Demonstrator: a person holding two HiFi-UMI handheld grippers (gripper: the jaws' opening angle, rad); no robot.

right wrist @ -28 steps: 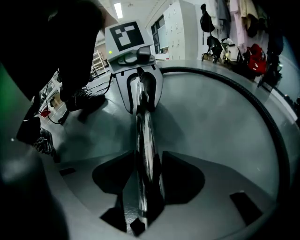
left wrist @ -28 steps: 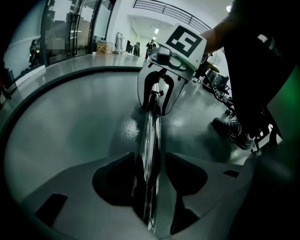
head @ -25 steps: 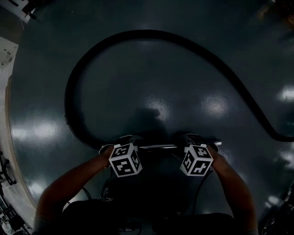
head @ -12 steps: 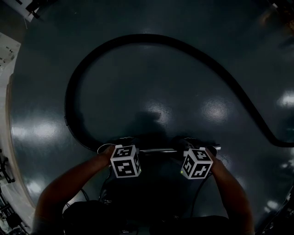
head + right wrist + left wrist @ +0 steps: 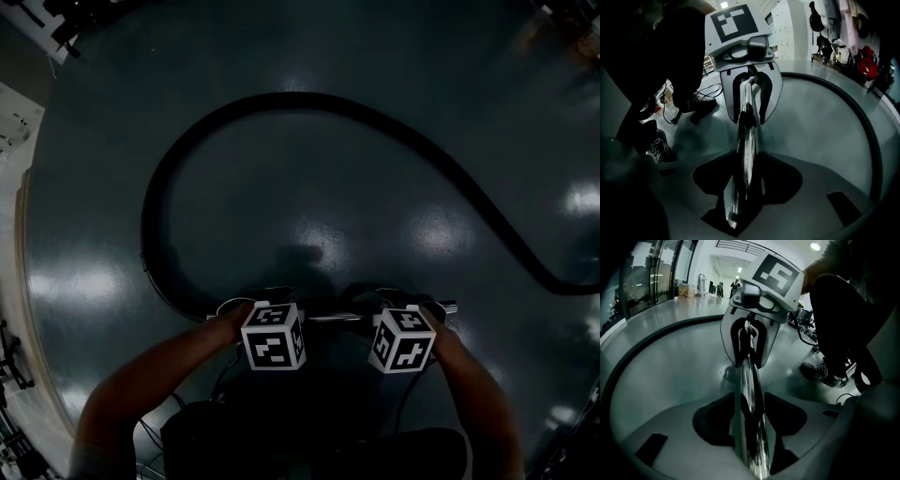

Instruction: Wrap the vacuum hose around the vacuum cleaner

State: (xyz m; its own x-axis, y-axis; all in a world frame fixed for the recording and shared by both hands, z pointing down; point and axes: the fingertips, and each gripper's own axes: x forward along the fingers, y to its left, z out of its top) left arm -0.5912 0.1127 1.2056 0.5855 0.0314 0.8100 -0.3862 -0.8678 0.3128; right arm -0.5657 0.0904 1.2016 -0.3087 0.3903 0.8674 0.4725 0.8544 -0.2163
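1. Vacuum hose (image 5: 281, 97) lies on the floor (image 5: 309, 197) in a wide open loop ahead of the person. It runs off the right edge of the head view, and its near end appears to meet a metal tube (image 5: 337, 317) held crosswise. The vacuum cleaner shows in no view.
2. The left hand-held gripper (image 5: 751, 420) has its jaws partly closed, with the pads pressing on the tube. The right hand-held gripper (image 5: 745, 180) grips the same tube further along, its jaws having just closed a little more onto it.
3. Compared with a second ago, both hands and the tube have been raised slightly, and the left gripper has moved nearer the right. In my judgement the lift has begun, but no wrapping has been done.
4. No brand or writing can be read; only the black-and-white square markers on the cubes are visible.
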